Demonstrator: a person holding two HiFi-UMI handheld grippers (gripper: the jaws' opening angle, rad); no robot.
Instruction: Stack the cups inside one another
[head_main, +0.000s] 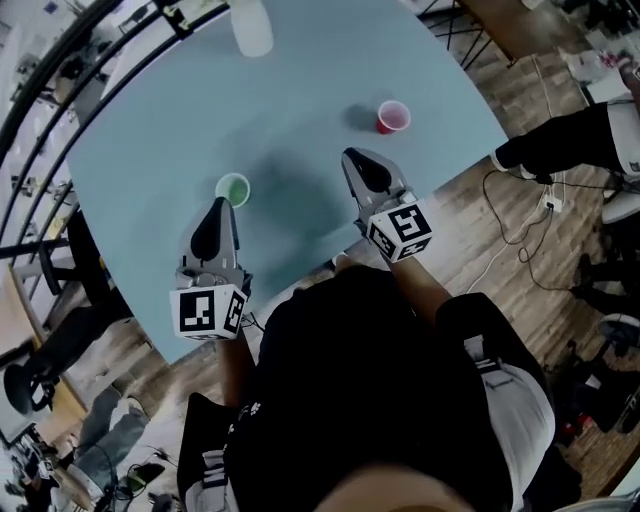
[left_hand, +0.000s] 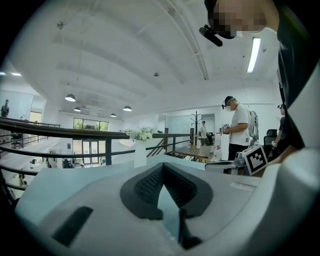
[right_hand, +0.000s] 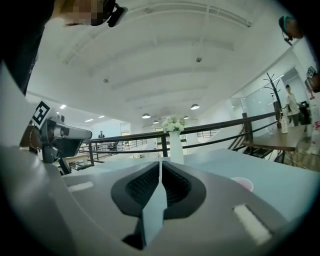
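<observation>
The green cup stands upright on the pale blue counter, mouth up, its long axis vertical. It sits toward the near left of the counter. The red cup is also upright with its mouth up, farther off and to the right, well apart from the green one. Neither cup is inside the other. A white vase stands at the far edge.

The left tongs hover over the near edge of the counter, held nearly level and pointing away from the person. Their tip is just near-left of the green cup and clear of it. Their two pads are pressed together with nothing between them. The right tongs hover to the right, also nearly level, pointing far and slightly left. The red cup lies beyond their tip, to the far right. Their pads meet too, and they pinch nothing. In the right gripper view the red cup's rim shows low at the right, beside the tongs' body.

Both forearms reach forward from the person's dark-clothed torso, with the marker cubes nearest the body.
</observation>
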